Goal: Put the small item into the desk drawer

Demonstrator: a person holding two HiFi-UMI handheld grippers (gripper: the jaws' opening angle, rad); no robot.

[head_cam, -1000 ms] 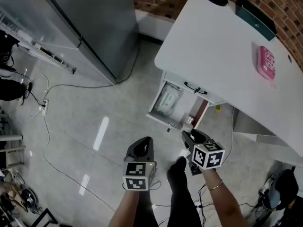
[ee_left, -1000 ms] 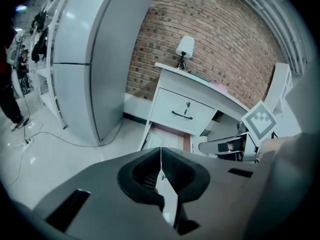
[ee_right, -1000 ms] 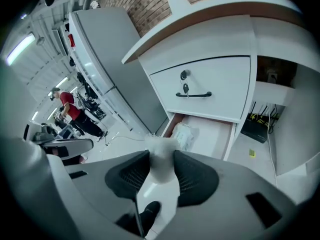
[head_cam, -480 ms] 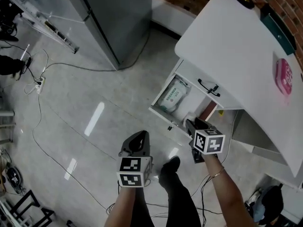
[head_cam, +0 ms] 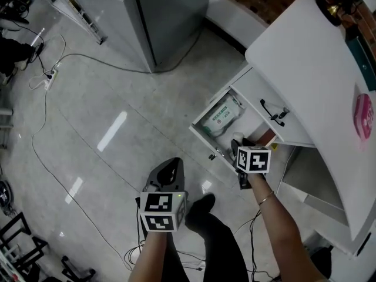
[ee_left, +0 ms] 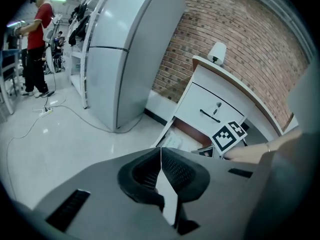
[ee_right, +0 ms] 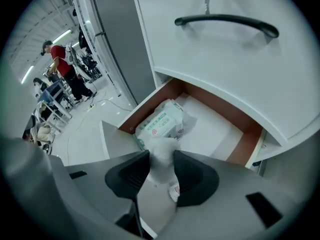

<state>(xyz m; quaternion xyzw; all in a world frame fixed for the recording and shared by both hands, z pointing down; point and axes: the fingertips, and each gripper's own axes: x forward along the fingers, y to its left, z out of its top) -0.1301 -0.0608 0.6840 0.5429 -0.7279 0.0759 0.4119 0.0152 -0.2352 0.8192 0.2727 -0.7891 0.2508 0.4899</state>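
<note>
The right gripper [ee_right: 160, 176] is clenched on a small white packet [ee_right: 161, 159], held at the front edge of the open drawer [ee_right: 212, 134]. Just ahead of its jaws a wipes pack [ee_right: 161, 121] is seen lying inside. The left gripper [ee_left: 161, 169] is closed on nothing, low and well back from the white desk [head_cam: 305, 63]. A glossy grey floor [head_cam: 106, 98] is spread beneath both, with a grey cabinet [head_cam: 170, 16] and brick wall [ee_left: 225, 29] beyond
</note>
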